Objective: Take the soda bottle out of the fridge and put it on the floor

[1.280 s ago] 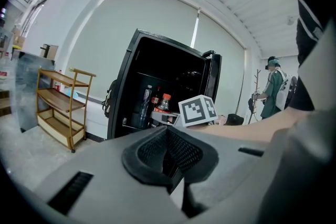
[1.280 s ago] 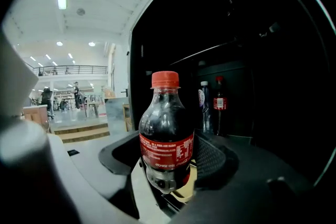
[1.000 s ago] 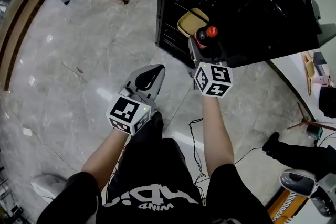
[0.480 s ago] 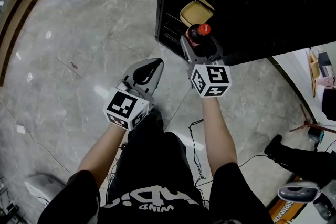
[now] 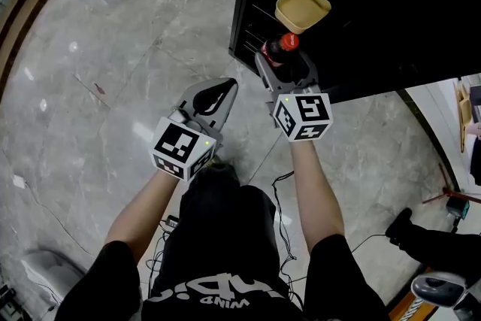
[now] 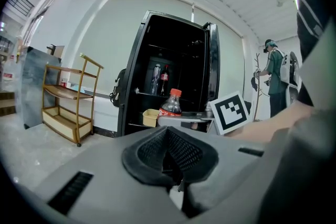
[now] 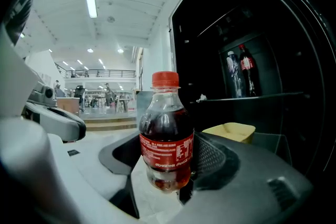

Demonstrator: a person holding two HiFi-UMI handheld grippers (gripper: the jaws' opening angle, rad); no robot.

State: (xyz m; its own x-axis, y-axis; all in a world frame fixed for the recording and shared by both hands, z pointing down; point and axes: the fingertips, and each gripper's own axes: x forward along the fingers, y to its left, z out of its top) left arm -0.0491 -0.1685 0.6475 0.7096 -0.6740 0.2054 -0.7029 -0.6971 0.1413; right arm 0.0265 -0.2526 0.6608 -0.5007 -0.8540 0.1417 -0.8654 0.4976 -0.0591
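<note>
Left: the left claw (image 6: 168, 150), its jaws together on nothing, hangs idle above the floor (image 5: 105, 86). Right: the right claw (image 7: 169, 168) is closed on the lower body of the upright soda bottle (image 7: 166, 131), which it carries in the air just in front of the open fridge (image 5: 391, 19). The hold sits low on a tall, smooth bottle, so a tilt of the claw could let it pivot or slip, and a release before its base meets the floor would likely topple it.
</note>
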